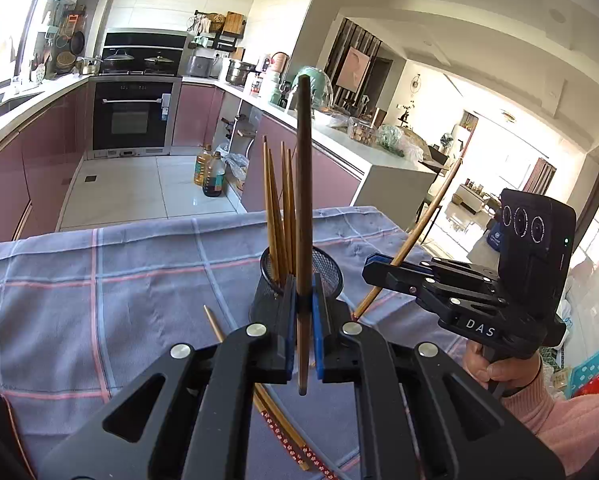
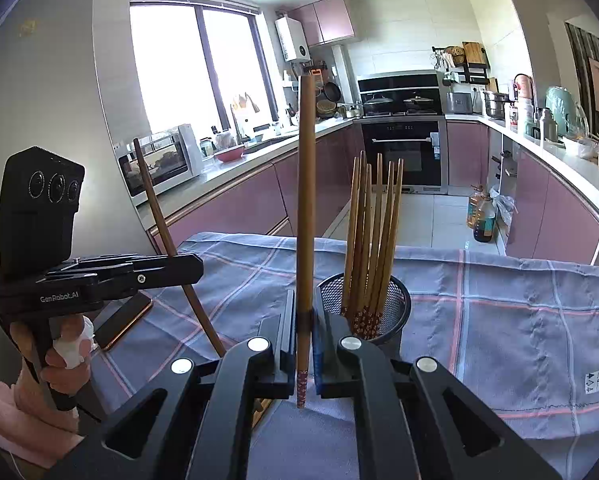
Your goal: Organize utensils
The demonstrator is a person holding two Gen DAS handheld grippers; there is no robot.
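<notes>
The left tool [image 1: 303, 344] is clenched on a dark wooden chopstick [image 1: 303, 200], which stands upright between its blue pads with the lower end hanging just below the fingers. Under that tool, two more chopsticks [image 1: 283, 436] with red patterned ends lie on the checked cloth [image 1: 99, 280] that covers the worktop, and a third lies just left of the fingers.

The right tool [image 2: 303, 344] likewise grasps a lighter chopstick [image 2: 305, 208], upright, its red patterned end pointing down below the pads. Off to its left sits a phone [image 2: 123, 320] on the cloth, near the other hand.

Just ahead of both tools stands the black mesh holder [image 2: 395, 300], a little to the right of the right tool's fingers and almost touching the left tool's tips. It already carries a bundle of chopsticks [image 2: 373, 240], patterned ends down.

The step in hand looks like carrying a pair to the holder. Next, each stick needs lifting until its lower end clears the rim, then moving forward over the opening and lowering before release; crowding among the standing sticks could deflect a tip. The loose ones on the cloth remain to be collected.
</notes>
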